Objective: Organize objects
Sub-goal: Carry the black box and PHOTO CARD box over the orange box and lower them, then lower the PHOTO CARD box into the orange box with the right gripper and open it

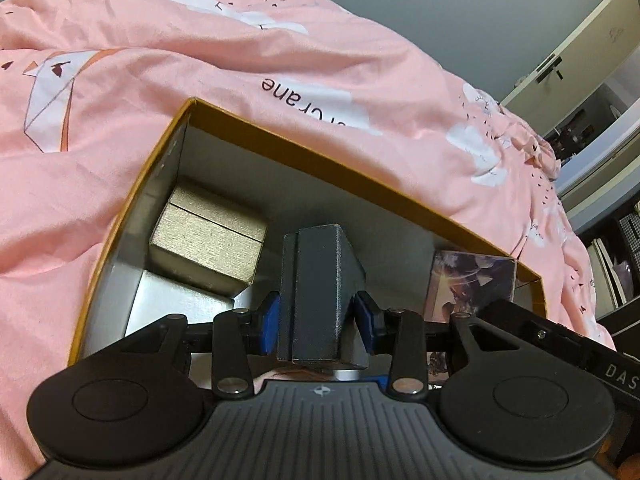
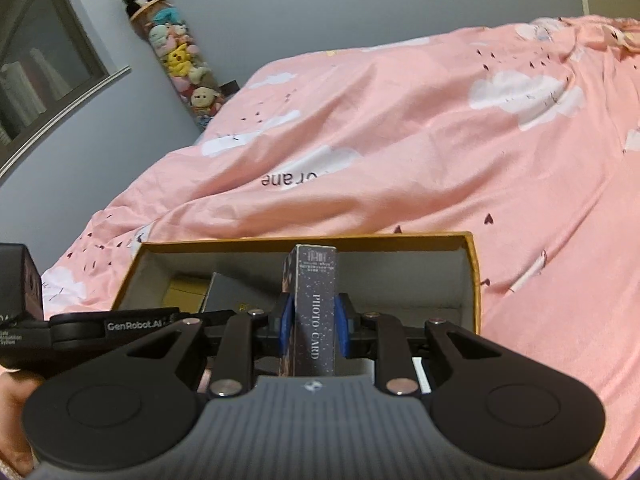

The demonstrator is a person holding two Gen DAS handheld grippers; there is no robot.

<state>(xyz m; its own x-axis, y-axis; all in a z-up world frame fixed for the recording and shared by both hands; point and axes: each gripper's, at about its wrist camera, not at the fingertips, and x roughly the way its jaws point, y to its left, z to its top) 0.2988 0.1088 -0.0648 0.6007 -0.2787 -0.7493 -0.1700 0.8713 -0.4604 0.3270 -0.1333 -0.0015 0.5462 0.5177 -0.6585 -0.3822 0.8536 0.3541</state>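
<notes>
An open cardboard box with a mustard rim (image 1: pixel 320 154) (image 2: pixel 474 276) lies on the pink duvet. My left gripper (image 1: pixel 318 318) is shut on a dark grey box (image 1: pixel 320 280), held over the cardboard box's inside. A gold box (image 1: pixel 208 240) sits in the far left corner, with a silver box (image 1: pixel 176 304) in front of it. My right gripper (image 2: pixel 312 322) is shut on a narrow photo card box (image 2: pixel 314 300) (image 1: pixel 470 284), which stands upright above the cardboard box's near edge. The gold box (image 2: pixel 184 294) and a grey box (image 2: pixel 232 292) show to its left.
The pink duvet (image 1: pixel 280 60) (image 2: pixel 440 140) with cloud and crane prints surrounds the cardboard box. A column of plush toys (image 2: pixel 176 48) stands in the wall corner by a window. A door (image 1: pixel 576 52) and shelves lie off to the right of the bed.
</notes>
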